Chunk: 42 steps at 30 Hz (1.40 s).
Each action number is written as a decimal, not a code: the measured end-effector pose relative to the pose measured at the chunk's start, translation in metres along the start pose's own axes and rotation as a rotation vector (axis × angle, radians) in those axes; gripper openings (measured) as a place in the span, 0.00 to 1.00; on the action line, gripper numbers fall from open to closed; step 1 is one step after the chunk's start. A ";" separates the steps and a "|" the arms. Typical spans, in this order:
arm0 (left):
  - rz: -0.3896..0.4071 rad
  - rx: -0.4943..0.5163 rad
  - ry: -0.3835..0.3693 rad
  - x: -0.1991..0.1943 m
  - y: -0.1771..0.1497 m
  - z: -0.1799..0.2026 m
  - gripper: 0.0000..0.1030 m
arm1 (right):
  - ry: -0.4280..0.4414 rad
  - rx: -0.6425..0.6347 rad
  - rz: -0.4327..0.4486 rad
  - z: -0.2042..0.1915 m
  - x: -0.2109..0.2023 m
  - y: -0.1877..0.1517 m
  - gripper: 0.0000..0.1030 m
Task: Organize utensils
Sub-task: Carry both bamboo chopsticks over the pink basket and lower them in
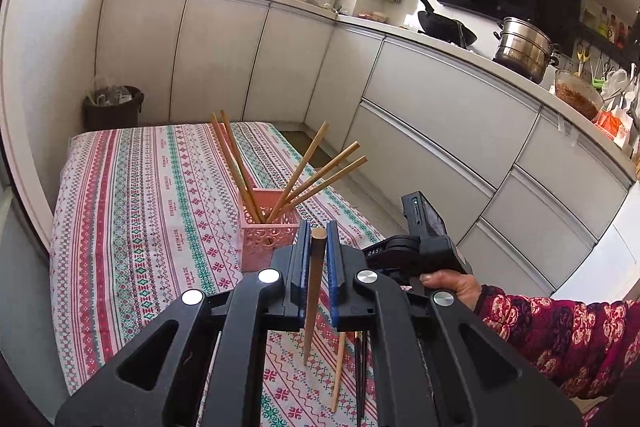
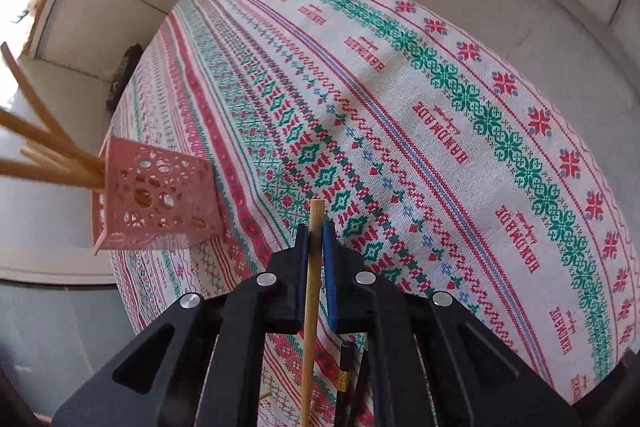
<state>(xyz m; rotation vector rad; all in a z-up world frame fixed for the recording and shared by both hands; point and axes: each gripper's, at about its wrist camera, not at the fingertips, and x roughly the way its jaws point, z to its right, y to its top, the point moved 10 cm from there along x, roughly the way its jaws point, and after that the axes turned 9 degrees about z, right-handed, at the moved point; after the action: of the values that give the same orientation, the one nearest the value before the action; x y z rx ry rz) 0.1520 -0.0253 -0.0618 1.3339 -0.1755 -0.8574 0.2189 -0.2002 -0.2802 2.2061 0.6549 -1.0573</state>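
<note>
The left gripper (image 1: 319,241) is closed on a dark brown chopstick (image 1: 314,291), which stands between its two blue-edged fingers (image 1: 305,259); the thick, round end of this chopstick rises a little above the fingertips and the thin end points down toward the patterned tablecloth (image 1: 152,187). Just beyond this gripper stands the pink perforated basket (image 1: 266,227), which rests on the cloth and holds five light wooden chopsticks (image 1: 308,167); two of them lean to the left and three spread out to the right. Below the left gripper, a pale chopstick (image 1: 339,371) lies on the cloth, and beside it a thin black stick (image 1: 362,379) is seen, partly hidden by the gripper's body. At the right side of the left wrist view, a hand (image 1: 454,285) in a flowered red sleeve (image 1: 560,343) holds the other tool. In the right wrist view, the right gripper (image 2: 317,241) is clenched on a light bamboo chopstick (image 2: 311,307), whose blunt top end comes out above the fingertips while its long part runs down out of the picture. This gripper points steeply down at the tablecloth (image 2: 440,107), and the pink basket (image 2: 156,203) with its chopsticks (image 2: 44,143) stands to the left of it, well apart. Under the right gripper, a black chopstick with a gold band (image 2: 345,375) is partly visible on the cloth.
</note>
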 end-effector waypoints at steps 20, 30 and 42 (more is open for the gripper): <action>0.019 0.055 0.053 0.001 -0.006 0.006 0.06 | 0.313 -0.185 0.165 -0.027 -0.078 -0.024 0.07; 0.067 0.059 0.066 -0.006 0.006 0.011 0.06 | 0.351 -0.206 0.167 -0.030 -0.093 -0.033 0.07; 0.087 0.037 0.180 -0.011 0.014 -0.007 0.06 | 0.410 -0.173 0.173 -0.029 -0.114 -0.032 0.07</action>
<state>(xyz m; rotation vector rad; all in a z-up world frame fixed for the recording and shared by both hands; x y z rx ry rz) 0.1549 -0.0134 -0.0475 1.4205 -0.1083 -0.6601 0.1497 -0.1771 -0.1829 2.2934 0.6833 -0.4448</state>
